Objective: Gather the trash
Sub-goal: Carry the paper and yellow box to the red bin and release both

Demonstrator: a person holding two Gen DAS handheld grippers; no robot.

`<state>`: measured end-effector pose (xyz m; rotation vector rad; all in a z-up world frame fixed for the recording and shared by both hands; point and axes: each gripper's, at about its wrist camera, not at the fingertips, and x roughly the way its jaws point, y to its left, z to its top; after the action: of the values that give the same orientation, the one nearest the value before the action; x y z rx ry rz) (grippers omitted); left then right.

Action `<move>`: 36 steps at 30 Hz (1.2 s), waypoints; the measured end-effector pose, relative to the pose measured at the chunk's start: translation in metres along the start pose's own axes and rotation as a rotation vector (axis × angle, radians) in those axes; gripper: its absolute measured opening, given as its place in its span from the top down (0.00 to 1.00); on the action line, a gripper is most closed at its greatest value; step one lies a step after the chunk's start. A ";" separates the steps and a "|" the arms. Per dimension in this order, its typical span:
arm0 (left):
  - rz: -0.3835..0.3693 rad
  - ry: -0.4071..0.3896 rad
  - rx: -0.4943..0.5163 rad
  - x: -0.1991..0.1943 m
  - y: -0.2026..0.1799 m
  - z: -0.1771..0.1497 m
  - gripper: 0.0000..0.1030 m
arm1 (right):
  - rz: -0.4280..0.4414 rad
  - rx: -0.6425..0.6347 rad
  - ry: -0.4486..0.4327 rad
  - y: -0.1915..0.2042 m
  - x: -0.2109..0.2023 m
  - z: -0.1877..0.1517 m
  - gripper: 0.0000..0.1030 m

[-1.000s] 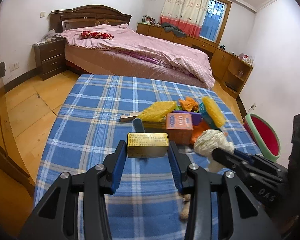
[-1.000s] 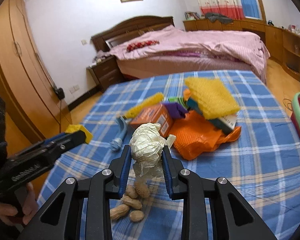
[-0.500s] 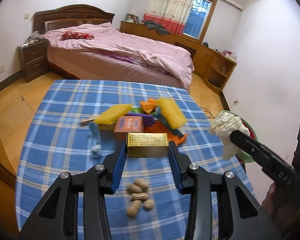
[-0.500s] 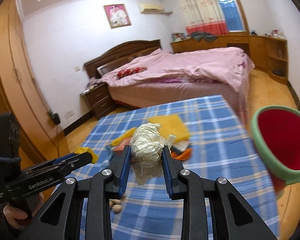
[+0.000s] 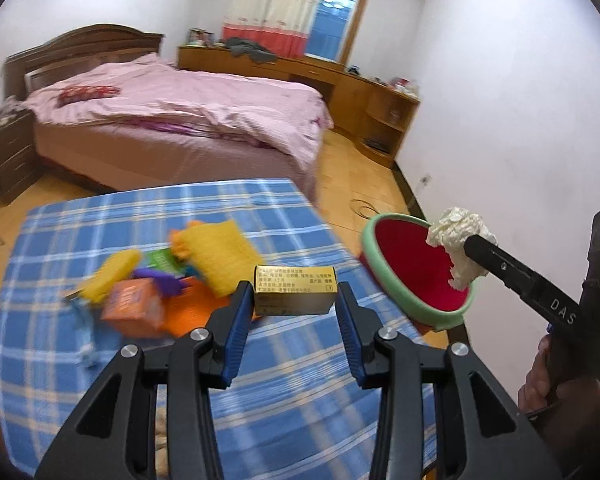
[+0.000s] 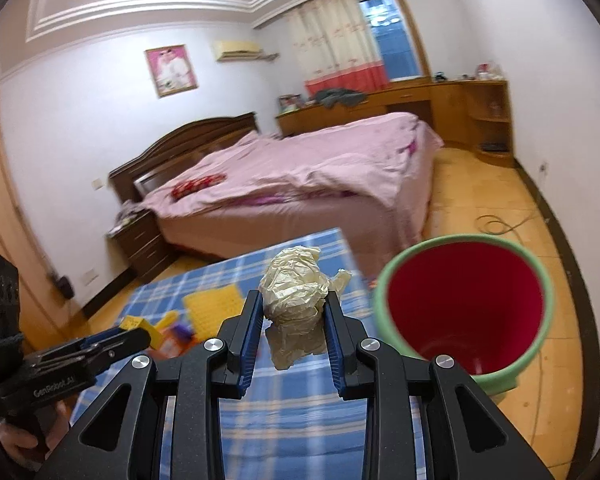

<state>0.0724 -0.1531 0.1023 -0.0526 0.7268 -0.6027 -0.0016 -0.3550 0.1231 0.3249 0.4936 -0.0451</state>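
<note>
Two grippers loaded | left gripper (image 5: 295, 312) clamped yellow box (image 5: 295, 290) between its pads, above plaid table (image 5: 284, 404) | right gripper (image 6: 293, 326) pinched crumpled paper wad (image 6: 296, 292) | red bin (image 6: 466, 306) just right of wad

A bed (image 5: 180, 120) under a rumpled pink cover (image 6: 308, 168) with a dark wooden headboard (image 5: 80, 46), a nightstand (image 6: 140, 240) beside it; along the far wall a low wooden cabinet (image 5: 300, 72) below a curtained window (image 6: 392, 44), a framed portrait (image 6: 172, 70) and an air conditioner (image 6: 236, 49) on the white wall
</note>
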 end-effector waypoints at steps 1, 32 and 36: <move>-0.013 0.010 0.010 0.009 -0.008 0.003 0.59 | -0.011 0.007 -0.006 -0.007 -0.001 0.001 0.70; -0.140 0.175 0.295 0.183 -0.153 0.019 0.31 | -0.210 0.212 0.112 -0.181 0.045 -0.009 0.59; -0.144 0.198 0.286 0.184 -0.153 0.014 0.31 | -0.204 0.220 0.097 -0.183 0.042 -0.005 0.54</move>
<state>0.1131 -0.3807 0.0389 0.2240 0.8263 -0.8534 0.0113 -0.5257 0.0447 0.4929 0.6182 -0.2838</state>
